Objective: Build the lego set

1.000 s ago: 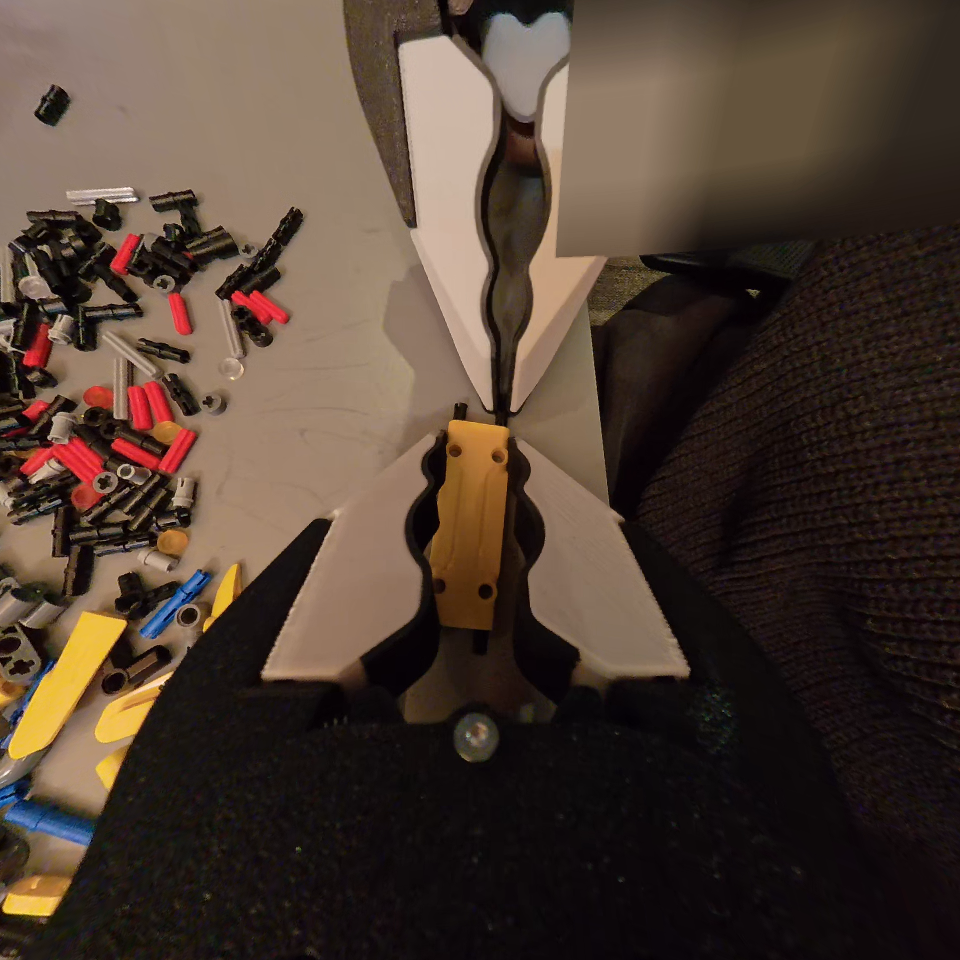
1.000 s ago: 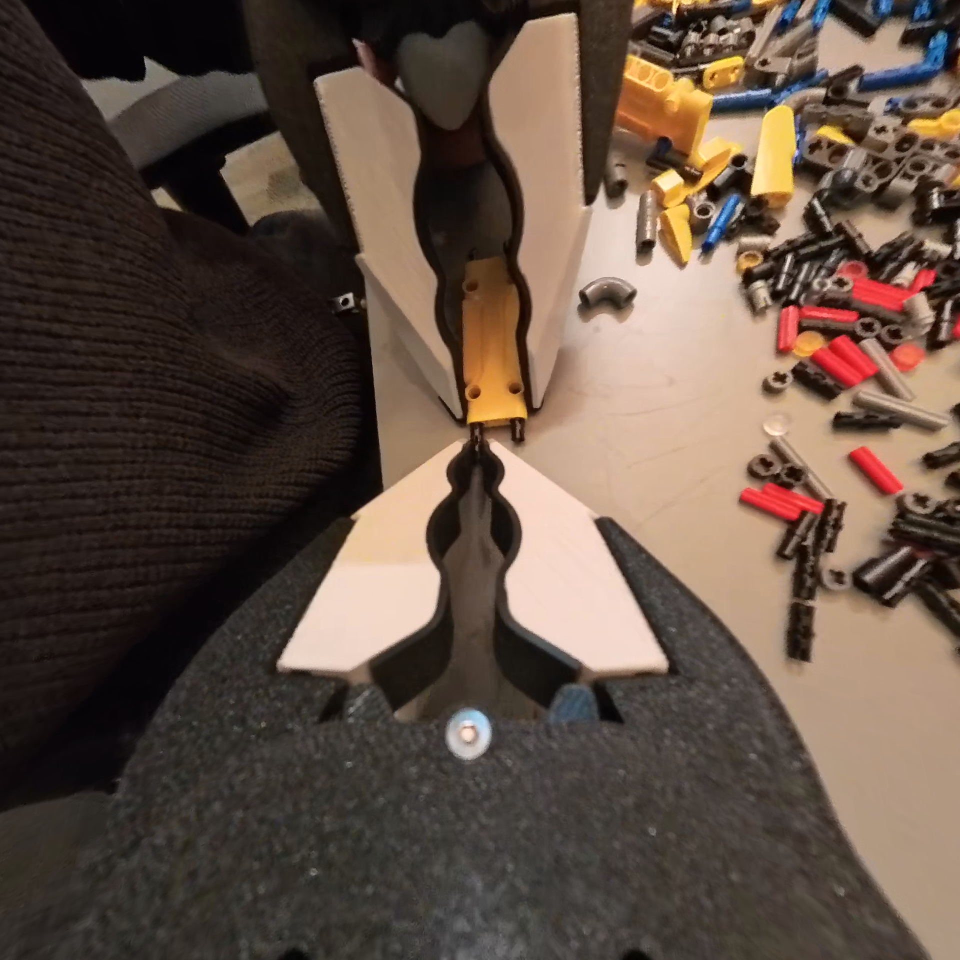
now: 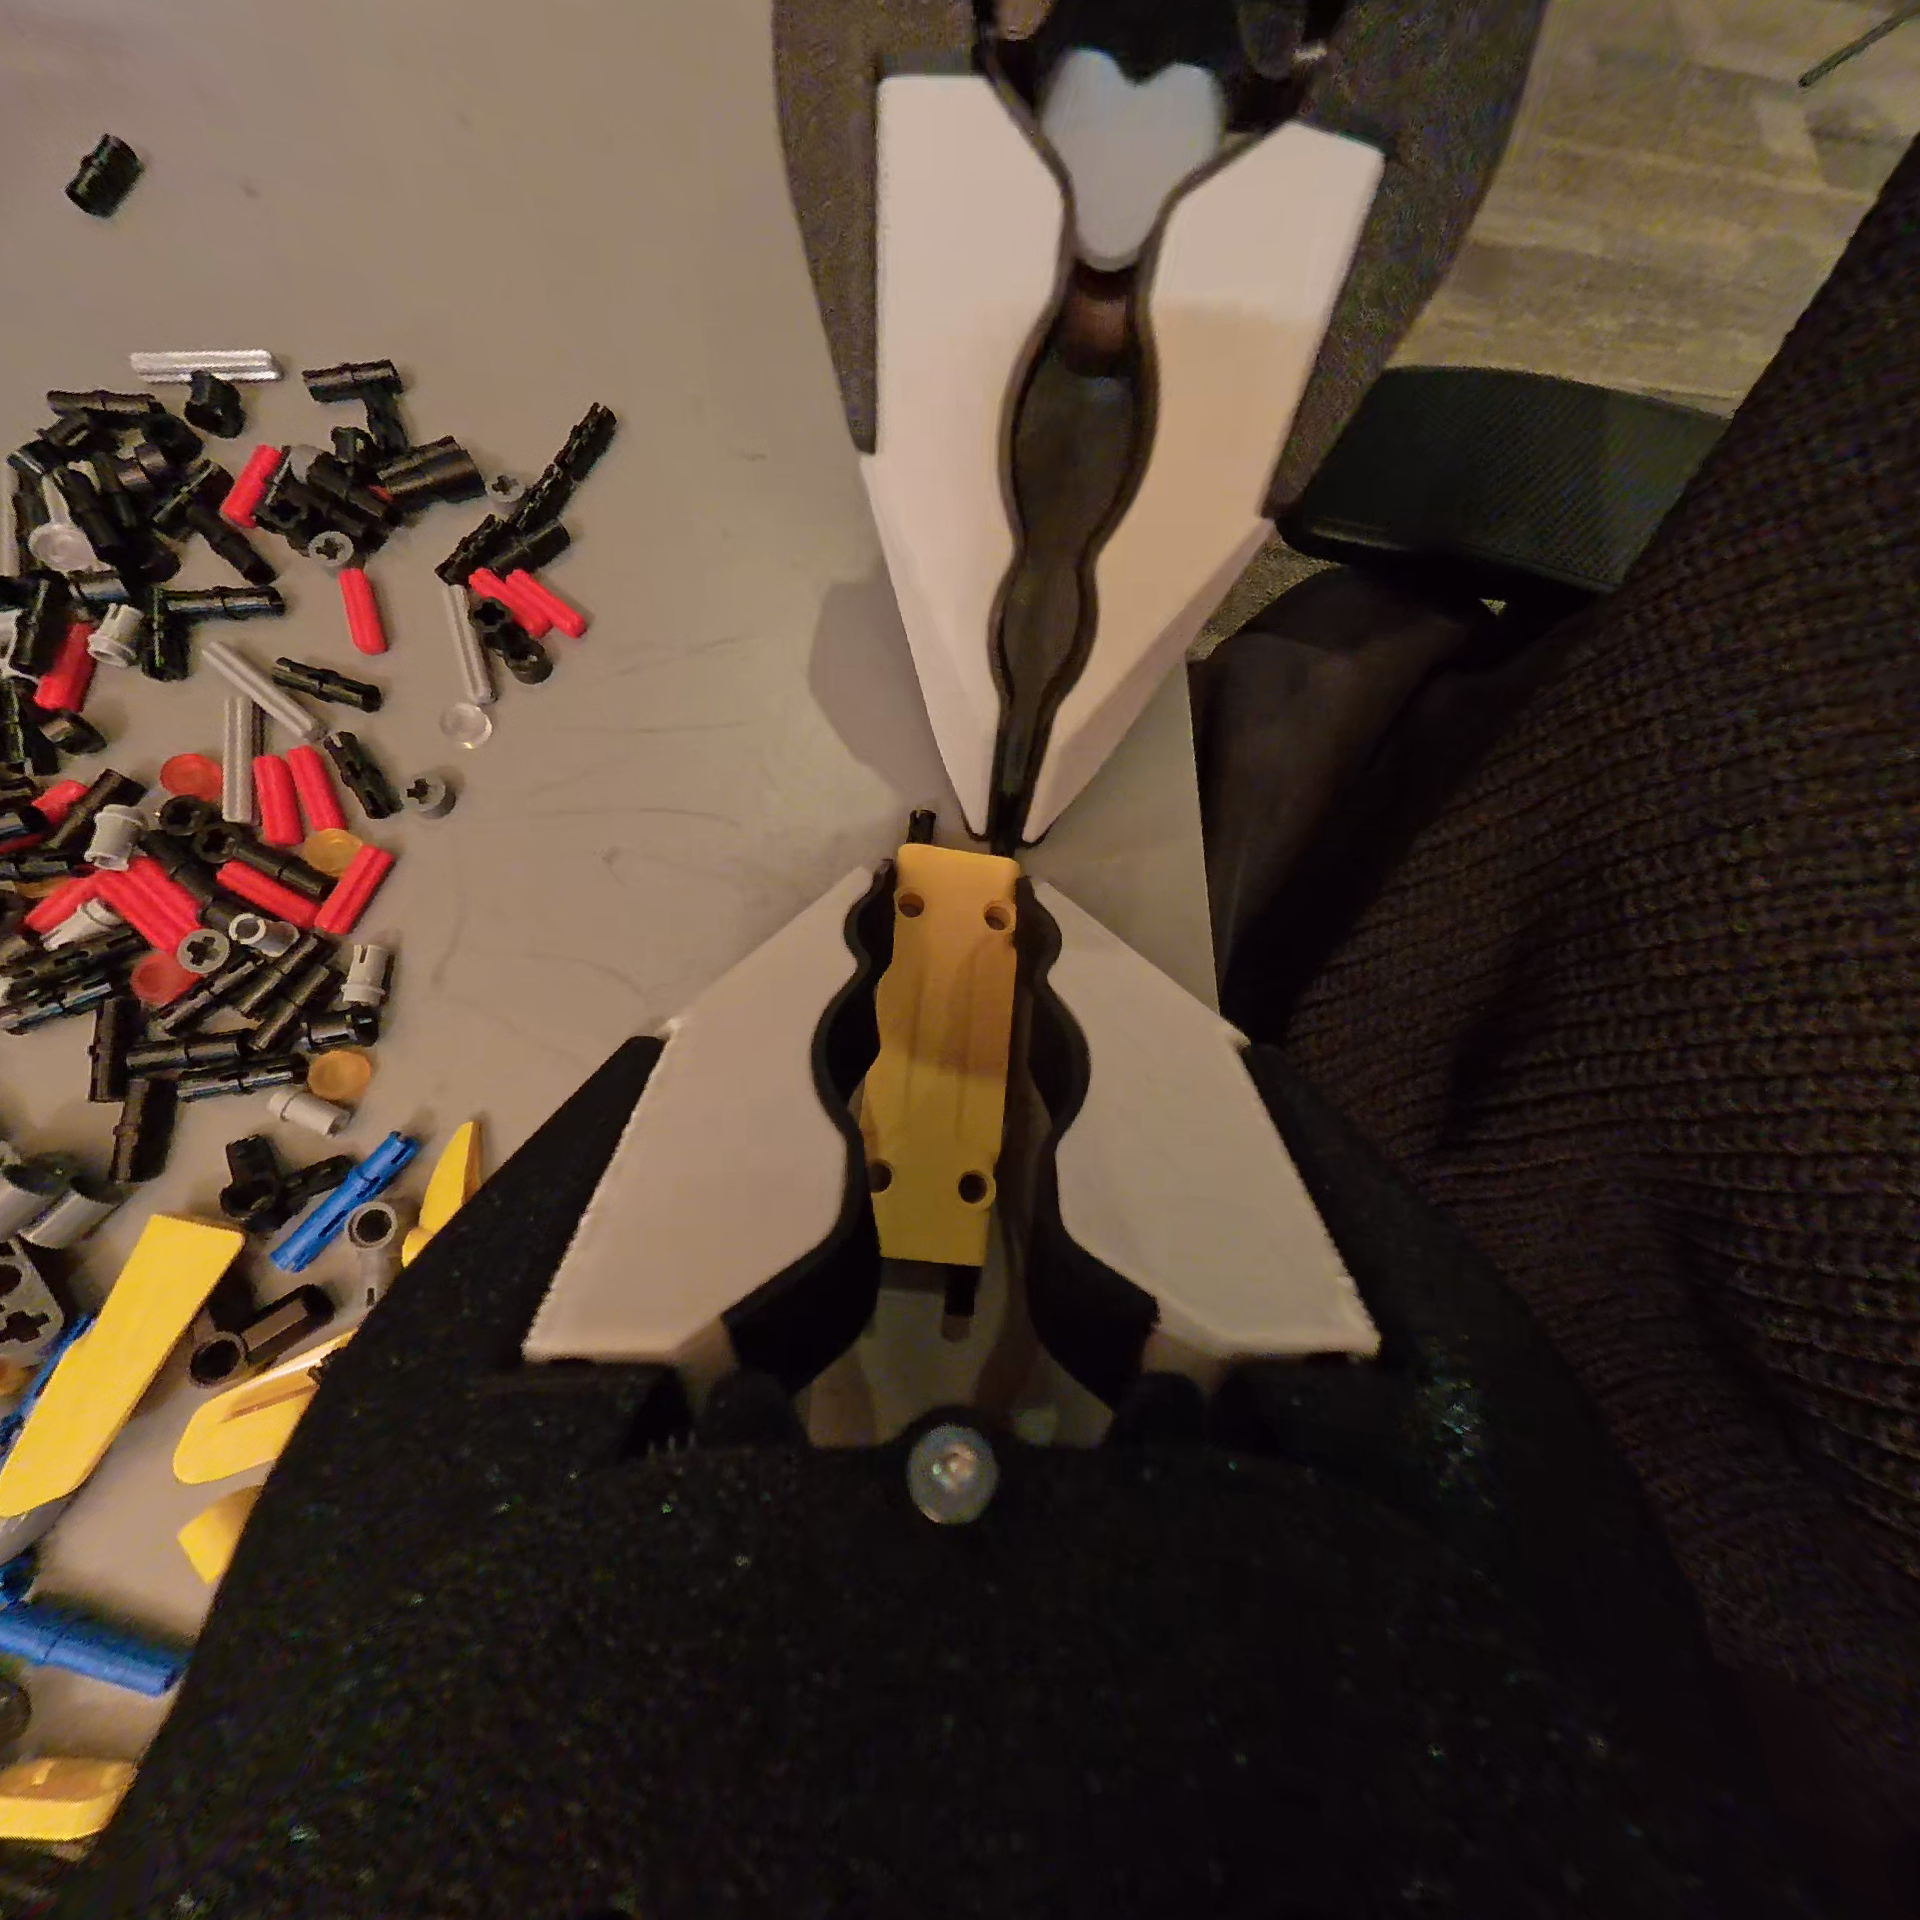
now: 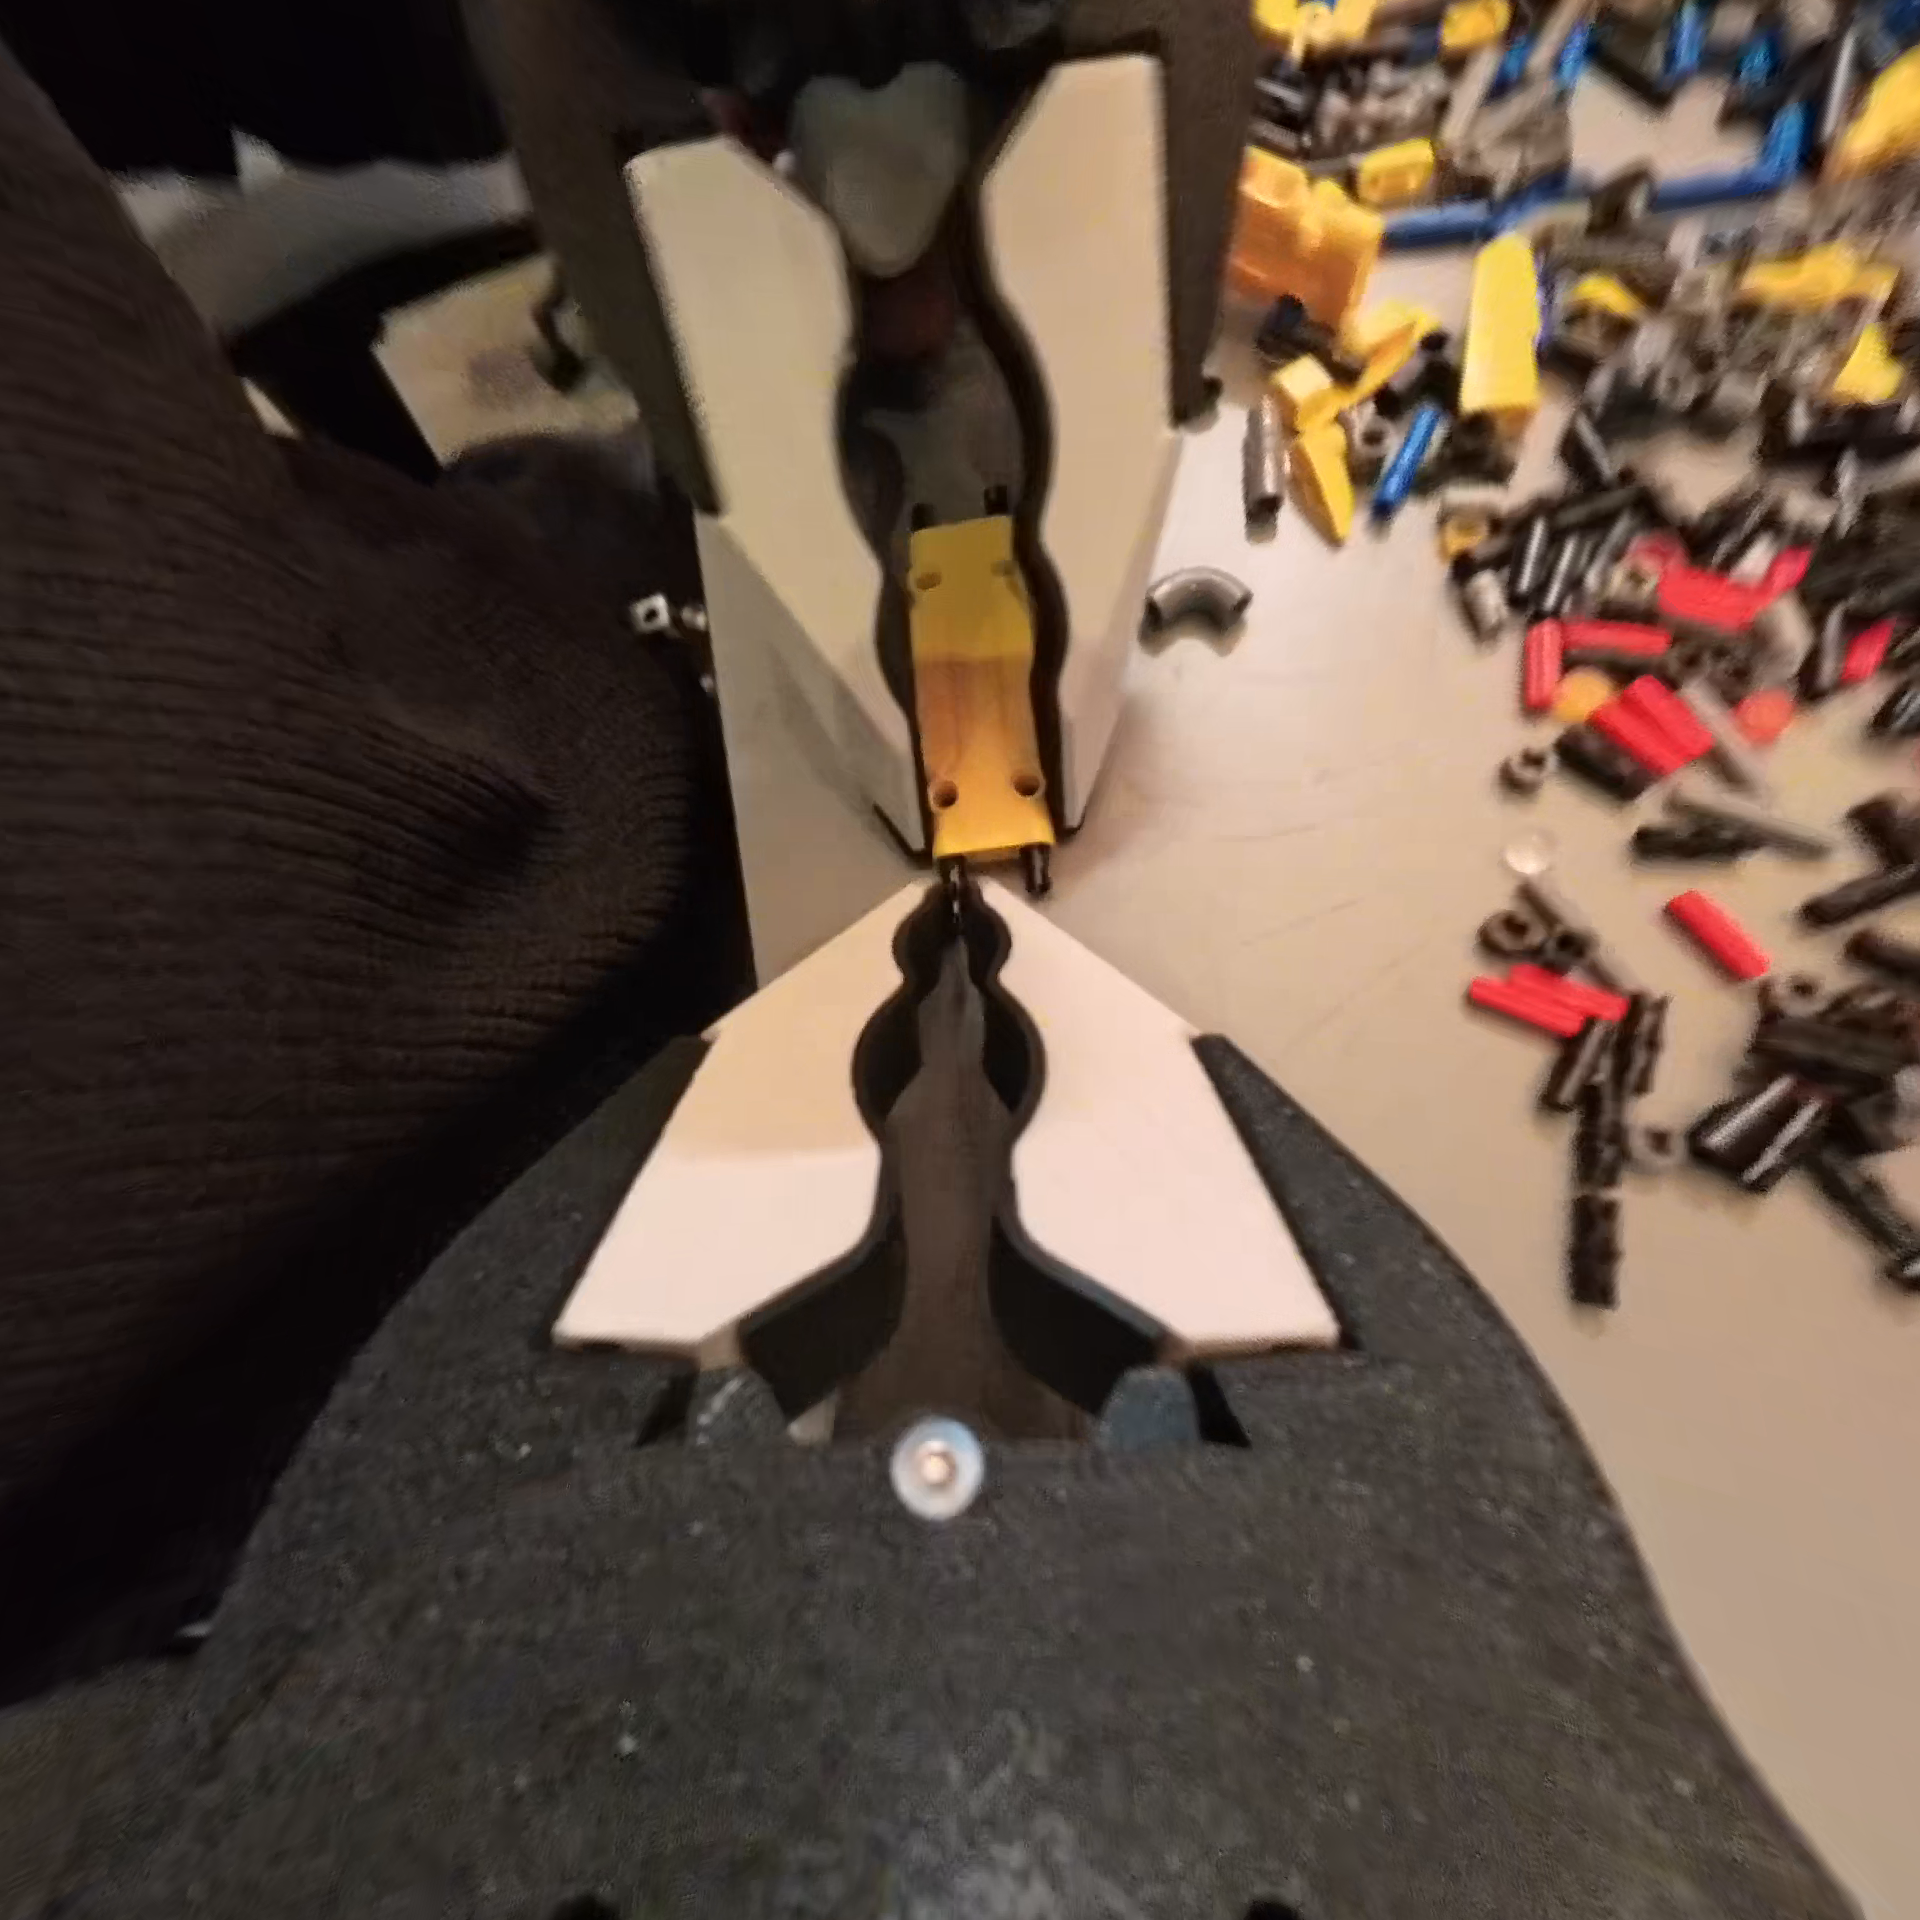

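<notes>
Left tool [image 3: 951, 883] is clamped on a yellow block [image 3: 940, 1070], held above the surface [image 3: 644, 831] near its edge. Right tool [image 4: 961, 914] is pinched narrow on a black pin [image 4: 954, 891] at the block's end. Loose parts [image 3: 208, 790] are scattered alongside.

A plain grey table [image 3: 644, 260] carries a loose scatter of small plastic building parts. In the left wrist view, black pins [image 3: 260, 997] and red pins [image 3: 156, 904] lie heaped toward the left edge, with grey axles [image 3: 237, 774], a blue pin [image 3: 345, 1200] and a yellow panel [image 3: 114, 1351] nearer the camera; one black bush [image 3: 102, 175] sits well apart. In the blurred right wrist view a grey elbow [image 4: 1195, 605] lies alone beside the heap, with yellow blocks [image 4: 1304, 241] farther back.
</notes>
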Demonstrator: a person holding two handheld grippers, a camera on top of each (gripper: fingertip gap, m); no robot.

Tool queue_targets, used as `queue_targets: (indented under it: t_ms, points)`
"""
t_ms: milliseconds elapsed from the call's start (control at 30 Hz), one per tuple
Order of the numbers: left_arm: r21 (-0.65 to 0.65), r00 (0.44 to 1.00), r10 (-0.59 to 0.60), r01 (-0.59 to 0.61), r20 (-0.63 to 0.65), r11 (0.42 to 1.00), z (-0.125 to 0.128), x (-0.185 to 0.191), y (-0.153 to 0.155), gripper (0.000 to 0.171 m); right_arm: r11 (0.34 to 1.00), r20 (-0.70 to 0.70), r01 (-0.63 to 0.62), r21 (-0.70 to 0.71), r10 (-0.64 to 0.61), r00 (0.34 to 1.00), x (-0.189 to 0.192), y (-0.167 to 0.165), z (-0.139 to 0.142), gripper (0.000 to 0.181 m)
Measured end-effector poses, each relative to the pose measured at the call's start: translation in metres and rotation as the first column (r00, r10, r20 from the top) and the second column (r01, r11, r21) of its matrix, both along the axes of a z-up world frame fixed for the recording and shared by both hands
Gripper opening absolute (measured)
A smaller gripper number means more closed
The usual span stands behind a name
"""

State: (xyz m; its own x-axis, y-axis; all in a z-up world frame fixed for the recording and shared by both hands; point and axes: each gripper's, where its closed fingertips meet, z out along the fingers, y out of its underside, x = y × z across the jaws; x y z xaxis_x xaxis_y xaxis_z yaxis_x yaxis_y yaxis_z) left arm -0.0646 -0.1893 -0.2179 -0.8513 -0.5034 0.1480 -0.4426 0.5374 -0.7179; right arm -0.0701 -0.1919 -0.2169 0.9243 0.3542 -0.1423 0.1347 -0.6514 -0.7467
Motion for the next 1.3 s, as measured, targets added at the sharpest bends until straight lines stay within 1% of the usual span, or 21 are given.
queue_targets:
  t_ms: [100, 200, 300, 400, 467, 533, 567, 633, 667, 867, 1000, 1133, 1300]
  points:
    - [-0.005, 1.0, 0.0, 0.0, -0.008, 1.0, 0.0, 0.0, 0.0, 0.022, 0.997, 0.138, -0.062, 0.048, 0.055, 0.989, -0.0003, 0.0002, -0.0002, 0.002]
    - [-0.019, 1.0, 0.01, -0.01, -0.029, 1.0, 0.0002, 0.0004, 0.0, 0.022, 0.984, 0.239, -0.151, 0.093, 0.125, 0.963, -0.0006, 0.0002, -0.0003, 0.002]
    - [-0.035, 0.998, 0.015, -0.017, -0.053, 0.999, 0.0005, 0.0008, 0.0001, 0.022, 0.964, 0.328, -0.236, 0.125, 0.184, 0.927, -0.0008, 0.0006, -0.0004, 0.002]
    - [-0.03, 0.999, 0.026, -0.028, -0.045, 0.999, 0.0006, 0.0006, -0.0001, 0.021, 0.955, 0.376, -0.26, 0.142, 0.191, 0.907, -0.001, 0.0009, -0.0002, 0.002]
    - [-0.029, 0.999, 0.032, -0.033, -0.043, 0.999, 0.0006, 0.0007, -0.0002, 0.021, 0.963, 0.337, -0.235, 0.129, 0.18, 0.924, -0.0009, 0.0014, -0.0002, 0.002]
    - [-0.024, 0.999, 0.032, -0.033, -0.035, 0.999, 0.0005, 0.0006, -0.0002, 0.021, 0.981, 0.23, -0.171, 0.09, 0.146, 0.962, -0.0006, 0.0017, -0.0002, 0.003]
    - [-0.022, 0.999, 0.032, -0.032, -0.032, 0.999, 0.0005, 0.0005, -0.0002, 0.021, 0.99, 0.154, -0.125, 0.062, 0.114, 0.981, -0.0005, 0.0016, -0.0004, 0.003]
    - [-0.02, 0.999, 0.032, -0.033, -0.029, 0.999, 0.0004, 0.0007, -0.0002, 0.022, 0.998, 0.022, -0.06, 0.01, 0.06, 0.998, 0.0002, 0.0008, -0.0004, 0.003]
    - [-0.016, 0.999, 0.031, -0.031, -0.022, 0.999, 0.0004, 0.0006, -0.0002, 0.022, 0.999, 0.003, -0.049, 0.002, 0.049, 0.999, 0.0004, 0.0005, -0.0003, 0.004]
    - [0.001, 1.0, 0.027, -0.027, 0.008, 1.0, 0.0002, 0.0001, -0.0007, 0.023, 0.999, 0.103, -0.035, 0.038, 0.031, 0.994, 0.0014, -0.0006, -0.0007, 0.009]
    - [-0.004, 1.0, 0.025, -0.025, 0.002, 1.0, 0.0005, 0.0, -0.0008, 0.023, 0.999, 0.116, -0.03, 0.04, 0.025, 0.993, 0.0045, -0.0044, -0.0008, 0.012]
    - [-0.001, 1.0, 0.025, -0.025, 0.006, 1.0, 0.0004, -0.0001, -0.0009, 0.023, 0.999, 0.098, -0.035, 0.035, 0.031, 0.995, 0.0055, -0.0066, -0.0007, 0.012]
    - [0.002, 1.0, 0.024, -0.024, 0.009, 1.0, 0.0003, -0.0002, -0.0009, 0.023, 0.996, 0.195, -0.079, 0.046, 0.068, 0.978, 0.0038, -0.0055, -0.0014, 0.005]
